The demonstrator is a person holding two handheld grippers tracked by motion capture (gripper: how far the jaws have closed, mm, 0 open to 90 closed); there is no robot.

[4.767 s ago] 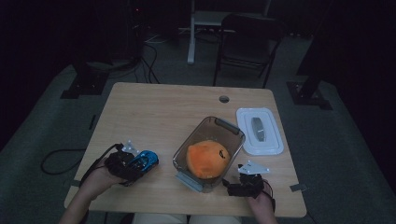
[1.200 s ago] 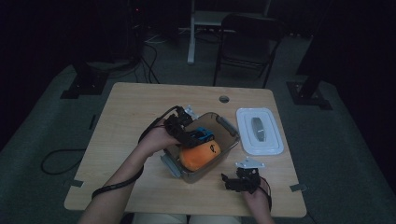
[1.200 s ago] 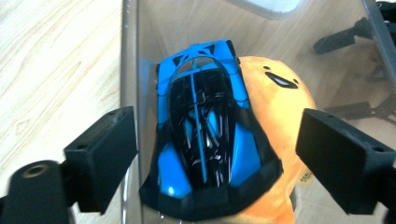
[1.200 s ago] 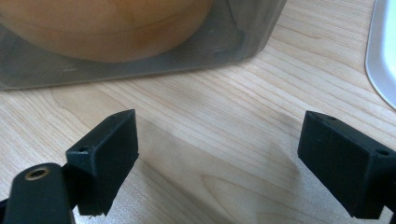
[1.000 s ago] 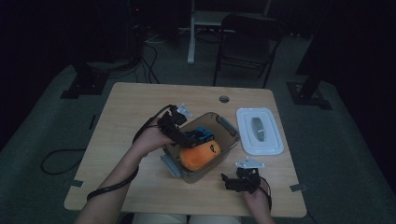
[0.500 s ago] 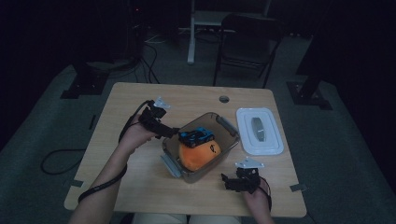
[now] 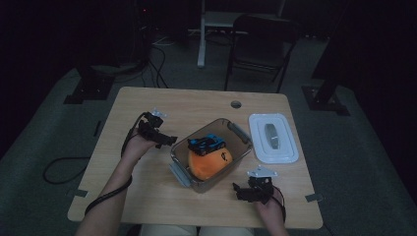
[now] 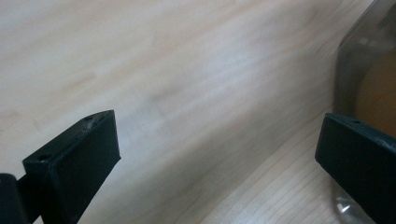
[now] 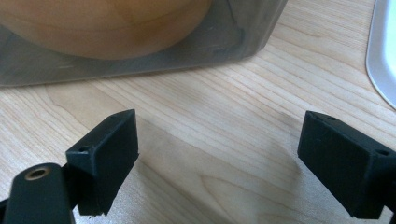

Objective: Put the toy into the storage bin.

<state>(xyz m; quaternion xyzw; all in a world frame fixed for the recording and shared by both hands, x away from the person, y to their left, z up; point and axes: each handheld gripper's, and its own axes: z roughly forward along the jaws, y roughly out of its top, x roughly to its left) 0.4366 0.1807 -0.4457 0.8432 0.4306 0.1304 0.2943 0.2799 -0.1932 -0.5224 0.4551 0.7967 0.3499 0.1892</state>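
A clear plastic container (image 7: pixel 225 122) stands mid-table with an orange ball (image 7: pixel 209 163) inside. A blue toy car (image 7: pixel 206 143) lies on top of the ball. My left gripper (image 7: pixel 167 140) is just left of the container, low over the wood. Its jaws have just been opening and stand open with nothing between them (image 8: pixel 217 154); the container's wall (image 8: pixel 369 60) is at the right jaw. My right gripper (image 7: pixel 239 191) rests near the container's front right corner, open and empty (image 9: pixel 219 158). It faces the container wall (image 9: pixel 233 44) and the ball (image 9: pixel 116 23).
A white lid (image 7: pixel 273 137) lies flat to the right of the container; its edge (image 9: pixel 385 56) is in the right gripper view. A cable hole (image 7: pixel 236 104) is near the table's far edge. A chair (image 7: pixel 258 39) and floor cables stand behind the table.
The left gripper has pulled away from above the container, leftward and down toward the table. The blue car it carried stays on the ball. The right gripper has not moved.
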